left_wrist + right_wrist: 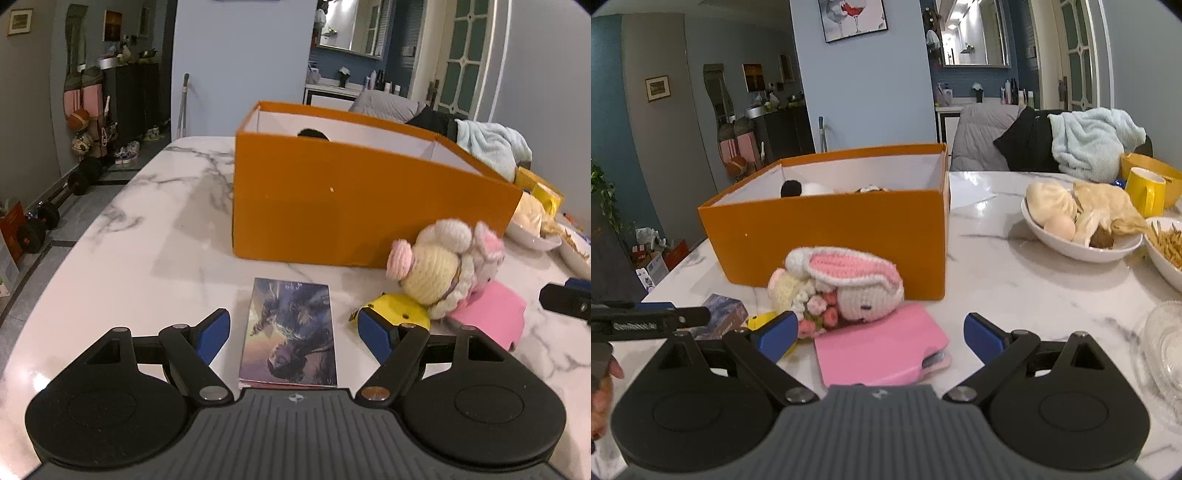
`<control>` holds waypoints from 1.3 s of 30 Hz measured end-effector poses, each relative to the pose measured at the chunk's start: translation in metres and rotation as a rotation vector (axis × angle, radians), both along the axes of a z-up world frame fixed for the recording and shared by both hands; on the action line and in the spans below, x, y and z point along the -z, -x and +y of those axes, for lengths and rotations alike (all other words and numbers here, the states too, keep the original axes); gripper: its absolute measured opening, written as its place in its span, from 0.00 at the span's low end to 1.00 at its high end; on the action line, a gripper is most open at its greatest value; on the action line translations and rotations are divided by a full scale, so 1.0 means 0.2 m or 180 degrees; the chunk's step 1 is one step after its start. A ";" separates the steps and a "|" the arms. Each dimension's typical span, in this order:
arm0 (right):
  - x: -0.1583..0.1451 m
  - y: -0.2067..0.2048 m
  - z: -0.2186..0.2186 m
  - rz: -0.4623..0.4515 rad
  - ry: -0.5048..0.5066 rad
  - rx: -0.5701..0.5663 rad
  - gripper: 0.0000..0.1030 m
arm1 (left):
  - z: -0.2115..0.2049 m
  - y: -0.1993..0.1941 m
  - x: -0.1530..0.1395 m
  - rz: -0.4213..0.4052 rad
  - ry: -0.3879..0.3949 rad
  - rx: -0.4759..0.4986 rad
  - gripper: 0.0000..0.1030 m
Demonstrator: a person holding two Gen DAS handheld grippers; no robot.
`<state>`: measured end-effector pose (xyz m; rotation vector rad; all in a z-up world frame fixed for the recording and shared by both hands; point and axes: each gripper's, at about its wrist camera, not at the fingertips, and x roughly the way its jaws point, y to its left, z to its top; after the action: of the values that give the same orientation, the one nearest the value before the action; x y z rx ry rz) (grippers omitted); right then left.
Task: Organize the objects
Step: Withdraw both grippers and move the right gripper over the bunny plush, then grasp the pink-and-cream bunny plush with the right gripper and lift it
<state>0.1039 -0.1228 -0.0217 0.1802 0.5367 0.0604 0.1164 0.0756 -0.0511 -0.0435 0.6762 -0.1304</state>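
An open orange box (332, 206) stands on the marble table (129, 258), with a few items inside (812, 189). My left gripper (295, 334) is open, its fingers on either side of a flat picture-printed box (291, 332) lying on the table. A crocheted bunny (447, 262) rests on a pink case (491, 314), beside a small yellow toy (399, 306). My right gripper (881, 334) is open just above the pink case (882, 347), with the bunny (846, 284) ahead of it. The left gripper's tip (650, 319) shows at the left of the right wrist view.
A white bowl of food (1082, 229), a second bowl (1167, 251), a yellow mug (1145, 190) and a glass dish (1163, 350) stand at the right. Clothes hang over chairs (1086, 144) behind the table. The table's left edge drops to the floor with dumbbells (55, 210).
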 end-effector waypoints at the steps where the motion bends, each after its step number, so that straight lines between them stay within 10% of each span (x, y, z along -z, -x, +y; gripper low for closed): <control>1: 0.00 -0.01 0.01 0.0005 0.0002 -0.0018 0.94 | -0.01 -0.01 0.01 0.0003 -0.0009 0.0014 0.87; 27: 0.07 -0.45 0.28 -0.0099 0.0177 0.0508 0.99 | -0.05 0.01 0.12 0.0005 -0.0094 0.0053 0.87; 39: 0.17 -0.48 0.18 -0.0074 -0.0309 0.0457 0.99 | -0.04 0.01 0.12 -0.0024 -0.0128 0.0034 0.88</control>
<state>0.2008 -0.0865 -0.0556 0.3118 0.4966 -0.0513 0.1148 0.0683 -0.0741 -0.0006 0.6715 -0.1272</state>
